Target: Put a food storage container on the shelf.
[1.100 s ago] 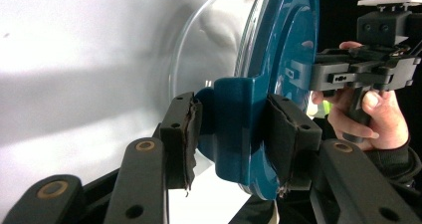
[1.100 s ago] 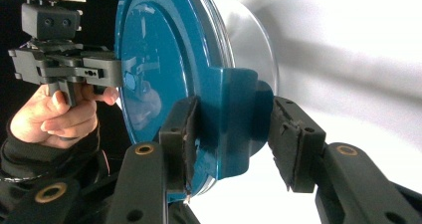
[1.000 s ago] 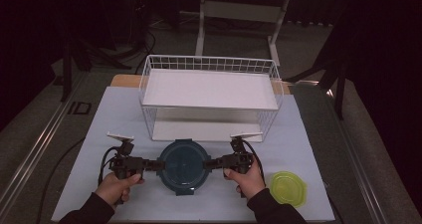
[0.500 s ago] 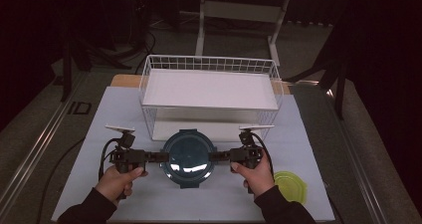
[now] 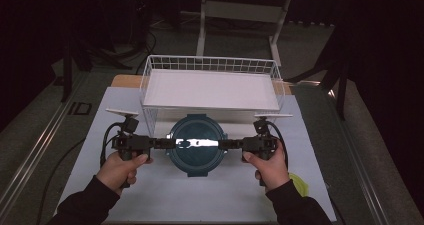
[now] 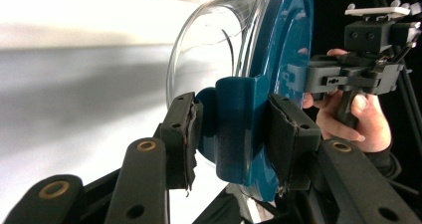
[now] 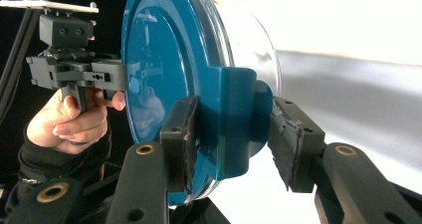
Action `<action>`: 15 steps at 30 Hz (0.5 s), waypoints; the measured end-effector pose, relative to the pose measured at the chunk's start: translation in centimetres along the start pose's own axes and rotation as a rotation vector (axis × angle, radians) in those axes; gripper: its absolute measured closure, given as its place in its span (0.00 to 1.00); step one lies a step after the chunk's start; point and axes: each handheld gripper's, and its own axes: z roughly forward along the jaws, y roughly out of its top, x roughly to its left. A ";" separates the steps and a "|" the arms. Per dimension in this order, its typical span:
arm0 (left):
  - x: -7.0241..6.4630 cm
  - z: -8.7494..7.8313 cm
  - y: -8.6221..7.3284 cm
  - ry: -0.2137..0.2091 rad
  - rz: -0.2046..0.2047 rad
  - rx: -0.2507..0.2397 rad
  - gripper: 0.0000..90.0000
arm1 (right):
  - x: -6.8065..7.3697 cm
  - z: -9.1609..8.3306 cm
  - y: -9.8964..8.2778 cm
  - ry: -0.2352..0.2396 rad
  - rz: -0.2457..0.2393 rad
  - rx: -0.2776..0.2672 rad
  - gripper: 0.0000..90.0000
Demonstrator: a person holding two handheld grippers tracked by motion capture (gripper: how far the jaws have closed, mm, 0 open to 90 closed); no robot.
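A round container [image 5: 196, 145] with a teal lid and a clear glass body hangs level above the white table mat, in front of the wire rack. My left gripper [image 5: 167, 143] is shut on the lid's left side clasp, and my right gripper [image 5: 226, 145] is shut on the right clasp. In the left gripper view the pads of my left gripper [image 6: 234, 134] squeeze the teal clasp of the container [image 6: 278, 50], with the right gripper [image 6: 303, 78] beyond it. The right gripper view has my right gripper [image 7: 231, 134] clamping the other clasp of the container [image 7: 164, 59], the left gripper [image 7: 117, 74] behind.
A white wire rack [image 5: 210, 64] with a white shelf stands just behind the container. A yellow-green lid [image 5: 300, 185] lies on the white mat [image 5: 200, 195] by the right wrist. The table's edges run along both sides, with a dark floor beyond.
Both hands have risen together with the container between them. It has left the mat and now hangs higher, closer to the front of the rack.
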 end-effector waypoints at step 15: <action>-4.3 0.2 5.5 -0.018 0.084 -0.048 0.63 | 1.5 -4.3 4.5 0.008 -0.035 -0.093 0.61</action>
